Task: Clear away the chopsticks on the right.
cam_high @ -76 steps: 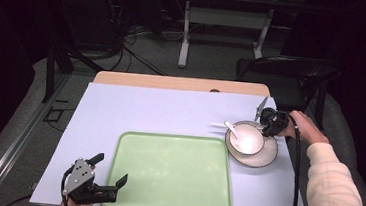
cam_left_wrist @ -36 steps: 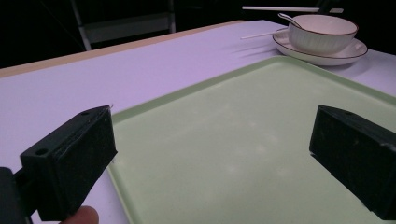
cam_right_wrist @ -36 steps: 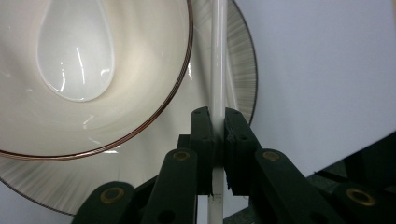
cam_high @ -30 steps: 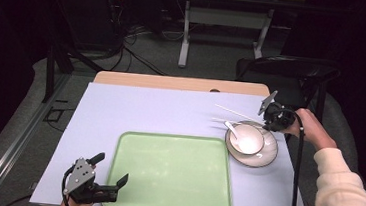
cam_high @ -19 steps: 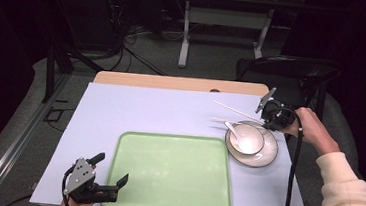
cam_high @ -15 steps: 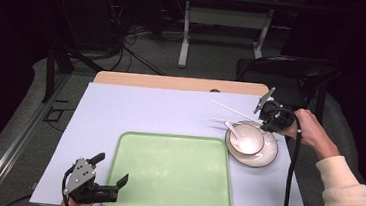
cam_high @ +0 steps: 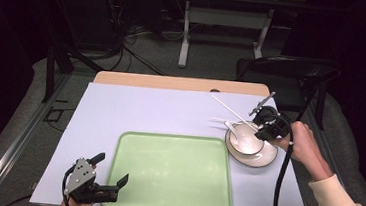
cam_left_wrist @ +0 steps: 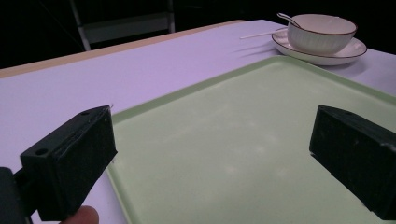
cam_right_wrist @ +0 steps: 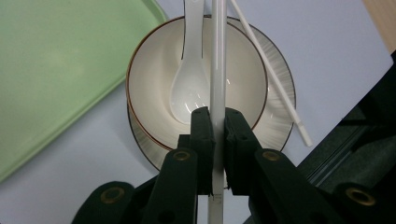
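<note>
In the high view, a pale lilac sheet (cam_high: 160,113) covers a table whose bare wooden edge (cam_high: 172,82) shows along the far side; beyond it lie a grey floor with loose cables, dark table legs and a black chair (cam_high: 284,71) in a dim room. A green tray (cam_high: 169,174) sits on the near middle of the sheet. To its right, just beside the tray's far corner, a white bowl (cam_high: 246,141) stands on a saucer (cam_high: 266,158). The right gripper (cam_high: 264,124) hovers above the bowl's far rim, clamped on a white chopstick (cam_high: 230,111) that slants up and away over the sheet. The left gripper (cam_high: 109,177) rests at the tray's near left corner with its jaws spread wide, nothing between them. In the left gripper view, the two black jaws stand far apart over the tray (cam_left_wrist: 243,140), and the bowl (cam_left_wrist: 320,32) on its saucer (cam_left_wrist: 322,53), with a spoon handle at its rim, stands beyond the tray's far edge against a dark background. In the right gripper view, the jaws pinch the chopstick (cam_right_wrist: 218,60) tightly, lifted above the bowl (cam_right_wrist: 154,93), where a white spoon (cam_right_wrist: 189,88) lies inside; a second chopstick (cam_right_wrist: 275,84) rests across the saucer's rim, apart from the held one.
</note>
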The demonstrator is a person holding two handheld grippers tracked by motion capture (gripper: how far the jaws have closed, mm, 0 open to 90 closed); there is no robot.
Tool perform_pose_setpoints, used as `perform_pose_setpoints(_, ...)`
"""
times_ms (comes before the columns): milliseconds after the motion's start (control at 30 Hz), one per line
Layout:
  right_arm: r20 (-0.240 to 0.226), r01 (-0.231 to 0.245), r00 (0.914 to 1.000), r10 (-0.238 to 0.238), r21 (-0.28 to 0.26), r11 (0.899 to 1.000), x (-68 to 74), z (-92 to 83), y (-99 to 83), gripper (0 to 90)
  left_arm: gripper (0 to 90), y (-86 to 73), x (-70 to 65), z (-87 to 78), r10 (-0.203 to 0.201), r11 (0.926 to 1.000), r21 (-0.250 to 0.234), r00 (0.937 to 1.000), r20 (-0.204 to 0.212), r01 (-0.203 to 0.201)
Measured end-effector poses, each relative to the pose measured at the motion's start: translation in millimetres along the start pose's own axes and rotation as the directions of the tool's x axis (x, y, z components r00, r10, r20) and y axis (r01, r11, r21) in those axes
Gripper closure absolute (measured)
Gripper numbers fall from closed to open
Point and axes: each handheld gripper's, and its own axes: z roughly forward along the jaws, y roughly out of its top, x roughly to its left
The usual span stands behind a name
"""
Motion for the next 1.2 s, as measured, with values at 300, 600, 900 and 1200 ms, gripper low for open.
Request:
perform_pose_setpoints(300,-0.055,-0.117,0.9917,0.116,-0.021,0.993,19.7,5.3,-5.7,83.9,0.3,0.0,0.2,-0.3,0.000,1.0000,-0.001,1.0000,-0.004,0.000)
perform_pose_setpoints(600,-0.105,-0.167,0.9810,0.163,-0.033,0.985,40.5,10.8,-10.6,83.8,0.3,0.0,0.1,-0.8,-0.001,1.0000,-0.002,1.0000,-0.002,0.001)
perform_pose_setpoints(900,-0.155,-0.212,0.9670,0.202,-0.050,0.976,54.3,17.3,-13.3,83.8,0.3,0.3,-0.1,-0.5,0.002,1.0000,-0.001,1.0000,0.002,-0.002)
perform_pose_setpoints(1200,-0.233,-0.253,0.9431,0.238,-0.039,0.967,74.1,26.9,-17.5,83.7,0.3,0.3,-0.3,-0.8,-0.001,1.0000,-0.002,1.0000,0.005,0.001)
